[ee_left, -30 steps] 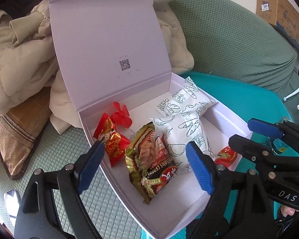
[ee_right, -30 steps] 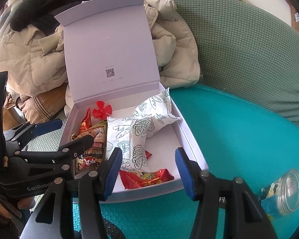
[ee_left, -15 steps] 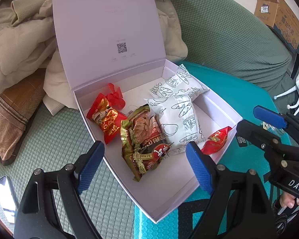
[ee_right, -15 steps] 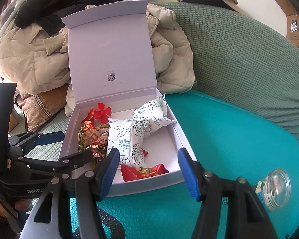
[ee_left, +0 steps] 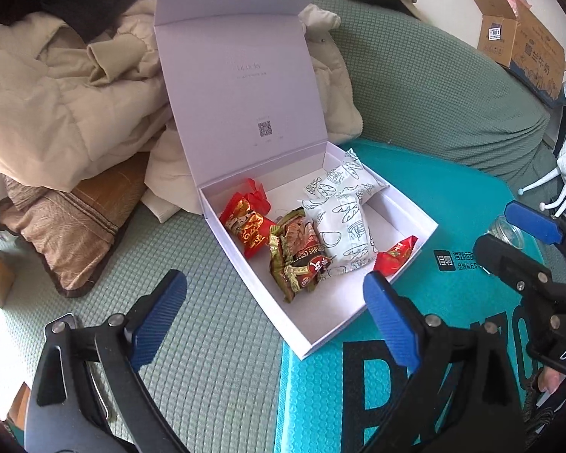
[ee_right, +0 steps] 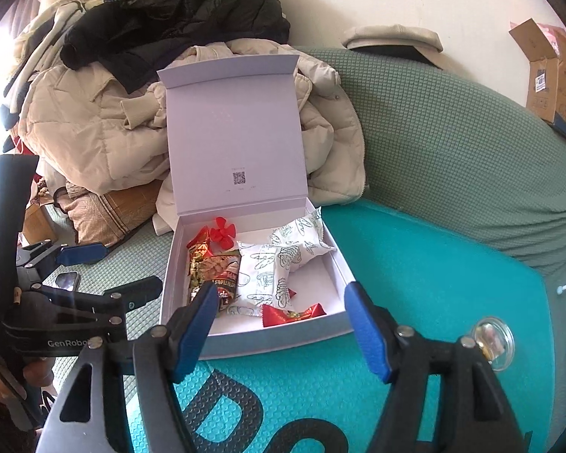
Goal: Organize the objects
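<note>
Left gripper (ee_left: 271, 315): fingers opening wide, nothing between them, hanging near the front corner of the box.
Right gripper (ee_right: 281, 326): fingers opening, empty, just before the box's near wall.
White cardboard box (ee_right: 268, 339): lid raised, lying partly on the teal foam mat (ee_right: 415, 264), beyond both pairs of fingers.
Contents: white printed snack bags (ee_left: 343, 226), brown-and-gold wrapper (ee_left: 300, 258), red packet (ee_left: 247, 224) at left, small red wrapper (ee_right: 292, 313) at the near edge.
Clear glass jar (ee_right: 490, 339): on the mat, right of the right gripper.

beige jacket (ee_right: 94, 136) under black coat (ee_right: 177, 11); cardboard carton (ee_left: 520, 37) beyond sofa
</note>
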Tool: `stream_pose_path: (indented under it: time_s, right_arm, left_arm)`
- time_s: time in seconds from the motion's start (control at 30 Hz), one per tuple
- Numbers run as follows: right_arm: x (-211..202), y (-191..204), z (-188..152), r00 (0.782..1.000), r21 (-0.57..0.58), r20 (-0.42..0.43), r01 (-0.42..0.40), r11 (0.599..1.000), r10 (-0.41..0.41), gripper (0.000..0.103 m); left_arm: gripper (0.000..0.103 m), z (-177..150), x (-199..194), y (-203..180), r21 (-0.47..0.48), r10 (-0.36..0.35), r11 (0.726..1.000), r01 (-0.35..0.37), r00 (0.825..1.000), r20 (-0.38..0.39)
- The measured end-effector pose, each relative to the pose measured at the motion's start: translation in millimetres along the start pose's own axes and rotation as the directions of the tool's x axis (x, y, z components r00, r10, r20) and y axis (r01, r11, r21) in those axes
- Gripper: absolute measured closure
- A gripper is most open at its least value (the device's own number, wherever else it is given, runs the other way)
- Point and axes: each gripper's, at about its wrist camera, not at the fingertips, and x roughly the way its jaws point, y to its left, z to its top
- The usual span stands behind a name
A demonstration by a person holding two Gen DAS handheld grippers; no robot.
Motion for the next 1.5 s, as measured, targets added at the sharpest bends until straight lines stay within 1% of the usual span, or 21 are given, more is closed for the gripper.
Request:
stream_pose_path:
  time_s: [0.1,0.27,0.47,0.63,0.73,0.97,1.3,1.5]
  right_arm:
    - [-15.9,7.7,-0.3,1.0,-0.011,0.01,-0.008,1.0,0.008,0.029]
    - [-40.8,13.2,-2.8,1.0,0.0,0.017,-0.007,1.0,0.007,0.029]
    - [-69.1,15.4,-9.4,1.0,0.003,0.019,0.0,1.0,0.0,0.029]
    - [-88.5,18.5,-19.8,1.0,-0.003,0.017,0.006,1.0,-0.006,0.029]
    - [-97.7,20.1,-26.1,1.0,0.0,0.015,0.009,1.0,-0.009,0.029]
    - [-112.6,23.8,-41.6,1.0,0.006,0.006,0.004,1.0,-0.004,0.029]
    - [-109.7,33.7,-60.8,0.999,0.002,-0.029,-0.016,1.0,0.016,0.029]
    - [-108.1,39.8,-64.1,0.999,-0.014,-0.033,-0.027,1.0,0.026,0.029]
  left_arm:
    - [0.008,-1.9,-21.0,1.6,0.001,0.012,1.0,-0.012,1.0,0.021]
    - [0.008,-8.0,-52.8,1.3,0.0,0.045,0.999,-0.045,0.998,0.054]
    - [0.008,-16.6,-84.4,-1.2,-0.007,0.048,0.999,-0.048,0.996,0.069]
    - [0.008,-28.6,-102.1,-5.7,0.002,0.058,0.998,-0.058,0.996,0.073]
    - [0.008,-36.4,-108.3,-5.4,-0.01,0.049,0.999,-0.048,0.997,0.067]
    - [0.008,-56.0,-117.2,-6.1,-0.022,0.055,0.998,-0.054,0.997,0.06]
    - [0.008,-78.4,-119.2,-0.3,-0.041,0.076,0.996,-0.075,0.997,0.023]
    - [0.008,-83.2,-122.2,1.1,-0.039,0.096,0.995,-0.094,0.995,0.025]
